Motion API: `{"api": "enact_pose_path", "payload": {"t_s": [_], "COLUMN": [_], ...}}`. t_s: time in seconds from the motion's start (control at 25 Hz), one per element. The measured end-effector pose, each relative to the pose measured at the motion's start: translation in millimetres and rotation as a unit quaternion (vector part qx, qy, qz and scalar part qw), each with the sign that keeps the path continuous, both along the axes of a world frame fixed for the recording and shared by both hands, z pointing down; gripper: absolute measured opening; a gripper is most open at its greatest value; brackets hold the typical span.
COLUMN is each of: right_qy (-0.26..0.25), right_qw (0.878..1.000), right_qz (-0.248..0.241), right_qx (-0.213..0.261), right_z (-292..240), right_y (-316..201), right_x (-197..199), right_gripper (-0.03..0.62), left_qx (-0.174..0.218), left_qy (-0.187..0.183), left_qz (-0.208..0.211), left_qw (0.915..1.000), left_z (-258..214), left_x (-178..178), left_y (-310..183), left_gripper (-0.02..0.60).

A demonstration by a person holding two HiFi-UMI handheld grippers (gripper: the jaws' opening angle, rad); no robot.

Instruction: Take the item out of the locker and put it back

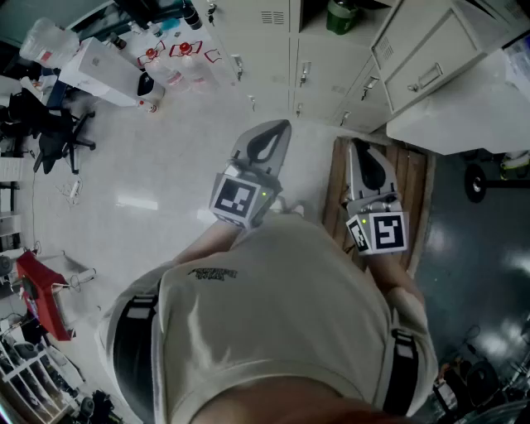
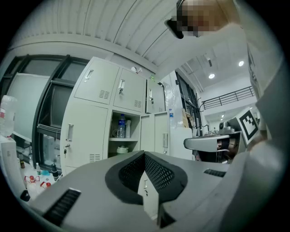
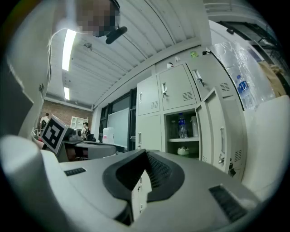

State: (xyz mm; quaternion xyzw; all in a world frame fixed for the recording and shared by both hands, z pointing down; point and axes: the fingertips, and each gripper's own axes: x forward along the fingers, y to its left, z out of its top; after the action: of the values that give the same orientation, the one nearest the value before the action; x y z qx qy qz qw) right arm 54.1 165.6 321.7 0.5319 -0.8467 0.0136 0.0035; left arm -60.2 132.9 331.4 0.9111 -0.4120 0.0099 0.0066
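Note:
The locker bank (image 2: 97, 118) stands ahead, with one compartment open (image 2: 123, 133). Inside it a clear water bottle (image 2: 121, 126) stands on the shelf, and a pale round bowl with a greenish lid (image 2: 122, 150) sits below. The right gripper view shows the same bottle (image 3: 182, 127) and bowl (image 3: 183, 150). From above, a green item (image 1: 339, 16) shows in the open compartment. My left gripper (image 1: 281, 126) and right gripper (image 1: 358, 146) are held level in front of the person's chest, well short of the lockers. Both have their jaws together with nothing between them.
The open compartment's door (image 3: 222, 136) hangs to its right. A wooden board (image 1: 414, 178) lies on the floor under the right gripper. A white counter (image 1: 464, 116) juts in at the right. An office chair (image 1: 54, 137) and a white box with bottles (image 1: 108, 70) stand left.

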Motion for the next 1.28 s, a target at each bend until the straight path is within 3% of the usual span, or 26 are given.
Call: {"api": "enact_pose_path", "payload": {"t_s": [1.28], "right_qy": [-0.021], "right_qw": [1.000], "right_qz": [0.003], "right_qx": [-0.007], "right_z": [6], "right_y": [-3], "right_x": [25], "right_gripper": [0.002], "left_qx": [-0.012], "left_qy": [-0.010], "left_qz": [0.008], "left_qw": [0.9998], "left_z": [7], "left_x": [26], "left_y": [-3], "left_gripper": [0.011]}}
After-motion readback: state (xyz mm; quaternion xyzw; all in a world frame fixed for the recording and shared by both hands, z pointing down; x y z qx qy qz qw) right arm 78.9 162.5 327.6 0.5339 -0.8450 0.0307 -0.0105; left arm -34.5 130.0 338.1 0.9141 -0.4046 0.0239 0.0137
